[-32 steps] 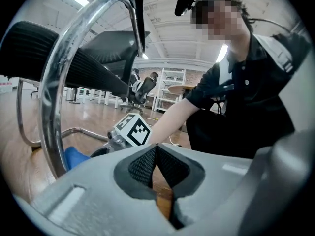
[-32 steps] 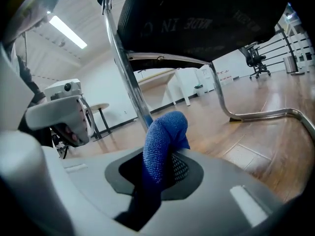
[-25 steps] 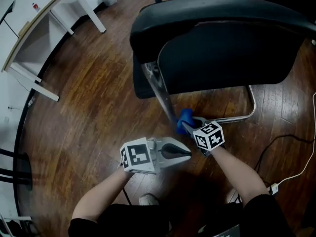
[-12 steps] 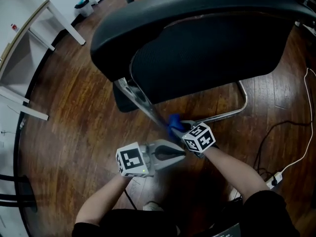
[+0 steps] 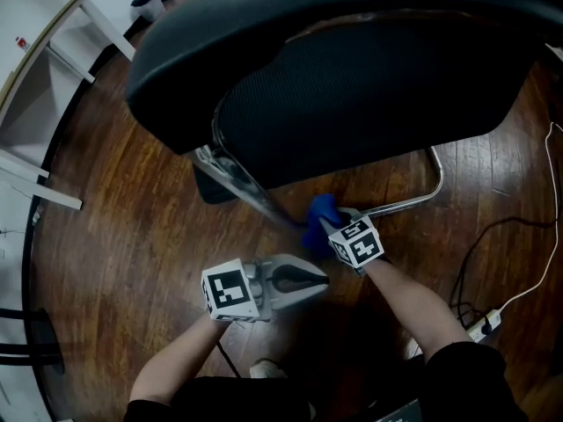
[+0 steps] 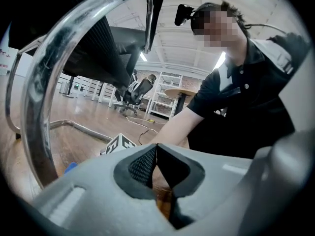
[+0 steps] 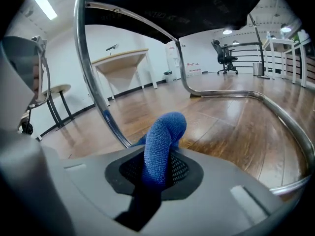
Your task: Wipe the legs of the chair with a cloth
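A: Right gripper (image 5: 329, 223)?
B: Gripping a blue cloth (image 5: 320, 213), holding it at the lower end of the chair's (image 5: 369, 86) slanted chrome leg (image 5: 239, 181).
A: Left gripper (image 5: 317, 279)?
B: Hovering just beside, pointing right, above the wood floor (image 5: 114, 200).
A: Else?
B: White cable (image 5: 519, 299) lying on the floor, right of the chair.

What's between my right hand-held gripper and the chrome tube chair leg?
The blue fabric cloth, clamped in the right hand-held gripper, shown in the right gripper view.

Cloth (image 5: 318, 211) in the right tongs (image 5: 329, 223) lies just beside the chair leg (image 5: 239, 178).
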`<action>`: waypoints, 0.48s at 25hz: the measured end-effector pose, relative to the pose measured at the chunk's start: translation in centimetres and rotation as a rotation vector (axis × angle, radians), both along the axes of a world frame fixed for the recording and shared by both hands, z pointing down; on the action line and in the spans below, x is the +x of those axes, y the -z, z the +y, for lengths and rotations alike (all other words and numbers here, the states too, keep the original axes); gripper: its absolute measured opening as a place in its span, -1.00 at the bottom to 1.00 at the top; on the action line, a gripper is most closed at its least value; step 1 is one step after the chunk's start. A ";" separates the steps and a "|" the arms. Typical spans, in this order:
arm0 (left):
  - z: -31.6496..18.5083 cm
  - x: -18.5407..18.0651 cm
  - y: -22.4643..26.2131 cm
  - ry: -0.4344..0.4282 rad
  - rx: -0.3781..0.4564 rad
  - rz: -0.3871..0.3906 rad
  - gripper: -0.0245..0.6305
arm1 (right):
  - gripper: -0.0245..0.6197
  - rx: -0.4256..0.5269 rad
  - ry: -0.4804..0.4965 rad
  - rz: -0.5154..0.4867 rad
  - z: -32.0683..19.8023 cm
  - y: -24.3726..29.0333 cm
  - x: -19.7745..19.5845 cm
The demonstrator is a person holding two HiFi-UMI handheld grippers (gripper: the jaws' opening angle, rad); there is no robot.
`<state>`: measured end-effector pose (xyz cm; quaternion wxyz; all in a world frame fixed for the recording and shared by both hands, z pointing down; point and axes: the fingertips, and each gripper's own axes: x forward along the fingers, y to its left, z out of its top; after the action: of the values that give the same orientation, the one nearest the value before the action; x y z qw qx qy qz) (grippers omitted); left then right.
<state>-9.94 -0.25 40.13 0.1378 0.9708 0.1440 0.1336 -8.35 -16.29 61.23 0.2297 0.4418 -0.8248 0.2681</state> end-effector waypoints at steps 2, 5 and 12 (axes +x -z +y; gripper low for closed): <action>0.1 0.8 -0.3 -0.011 -0.010 0.007 -0.93 | -0.75 0.015 -0.016 0.030 0.2 0.0 1.9; 0.2 2.4 -0.2 -0.032 -0.014 0.022 -0.93 | -0.76 0.003 -0.086 0.094 0.6 -0.8 6.7; 0.7 5.4 -1.2 -0.068 -0.032 0.010 -0.93 | -0.76 -0.040 -0.344 0.231 2.3 -1.7 23.1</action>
<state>-4.58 0.47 41.31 0.1477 0.9636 0.1799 0.1312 14.72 -13.97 62.94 0.2822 0.5993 -0.6999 0.2673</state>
